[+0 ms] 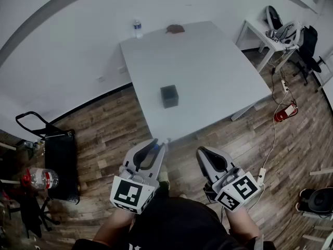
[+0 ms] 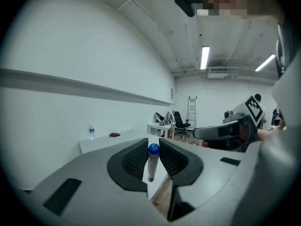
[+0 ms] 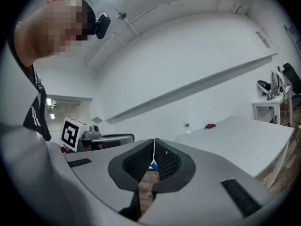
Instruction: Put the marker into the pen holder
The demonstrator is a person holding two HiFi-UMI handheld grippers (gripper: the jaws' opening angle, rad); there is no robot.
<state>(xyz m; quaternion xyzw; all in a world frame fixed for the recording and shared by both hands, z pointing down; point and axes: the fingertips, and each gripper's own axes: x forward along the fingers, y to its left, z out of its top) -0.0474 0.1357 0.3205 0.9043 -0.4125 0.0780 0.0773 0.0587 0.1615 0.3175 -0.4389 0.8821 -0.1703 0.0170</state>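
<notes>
My left gripper (image 2: 152,158) is shut on a white marker (image 2: 151,166) with a blue cap, held upright between the ribbed pads. In the head view the left gripper (image 1: 157,146) hovers over the wood floor just short of the white table's (image 1: 208,72) near edge, the marker's (image 1: 155,147) blue tip showing at the jaws. A black square pen holder (image 1: 169,96) stands on the table, ahead of the left gripper. My right gripper (image 1: 201,153) hangs beside it; its jaws (image 3: 154,160) are shut with nothing between them. The pen holder is hidden in both gripper views.
A water bottle (image 1: 137,28) and a reddish-brown object (image 1: 175,29) sit at the table's far edge. A small white side table (image 1: 270,35) and office chairs stand at the right, cables and a red power strip (image 1: 283,112) on the floor. A black cart (image 1: 57,155) stands at the left.
</notes>
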